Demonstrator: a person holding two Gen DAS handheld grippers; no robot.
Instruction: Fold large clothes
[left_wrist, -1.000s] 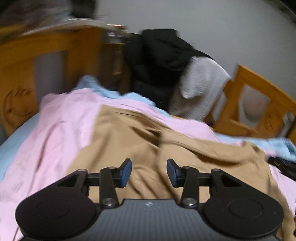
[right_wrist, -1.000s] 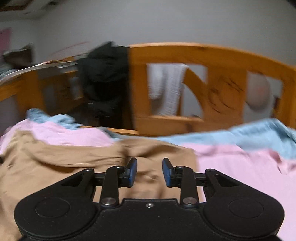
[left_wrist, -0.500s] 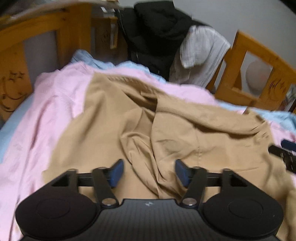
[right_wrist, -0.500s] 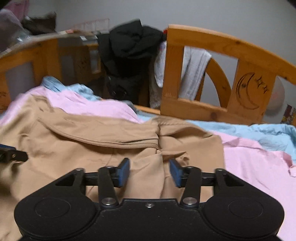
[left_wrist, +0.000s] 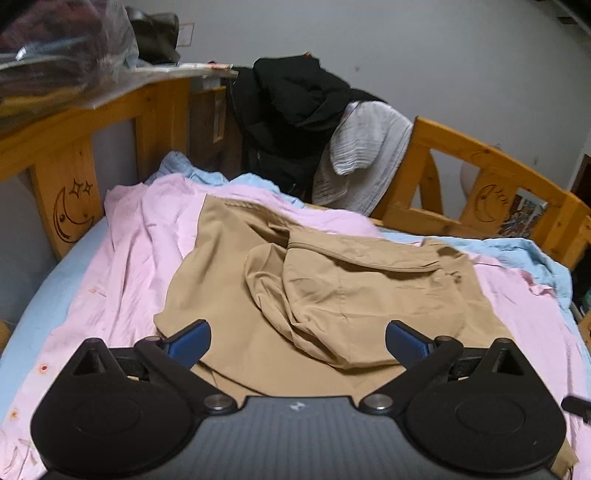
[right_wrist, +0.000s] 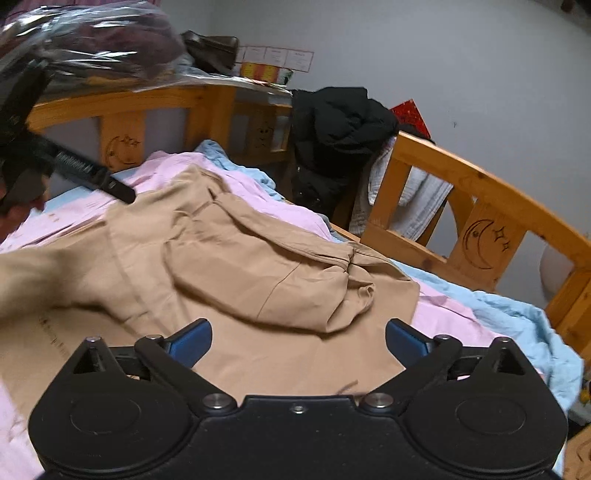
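A tan garment (left_wrist: 332, 288) lies crumpled and partly folded on a pink sheet (left_wrist: 129, 258) across the bed; the right wrist view shows the same tan garment (right_wrist: 240, 280). My left gripper (left_wrist: 297, 341) hovers above its near edge, jaws opening wide, nothing between the blue pads. My right gripper (right_wrist: 298, 341) hangs over the garment's near part, jaws also opening wide and empty. The left gripper's body (right_wrist: 85, 173) shows dark at the left of the right wrist view.
A wooden bed frame (left_wrist: 491, 192) with moon carvings rings the bed. A black jacket (left_wrist: 295, 122) and a white cloth (left_wrist: 362, 155) hang over the rail at the back. Light blue bedding (right_wrist: 491, 314) lies at the right. Plastic-wrapped bundles (right_wrist: 92, 48) sit on the top ledge.
Both grippers opened from nearly shut to wide and pulled back and up from the tan garment. More of the bed shows now. The right gripper rolled.
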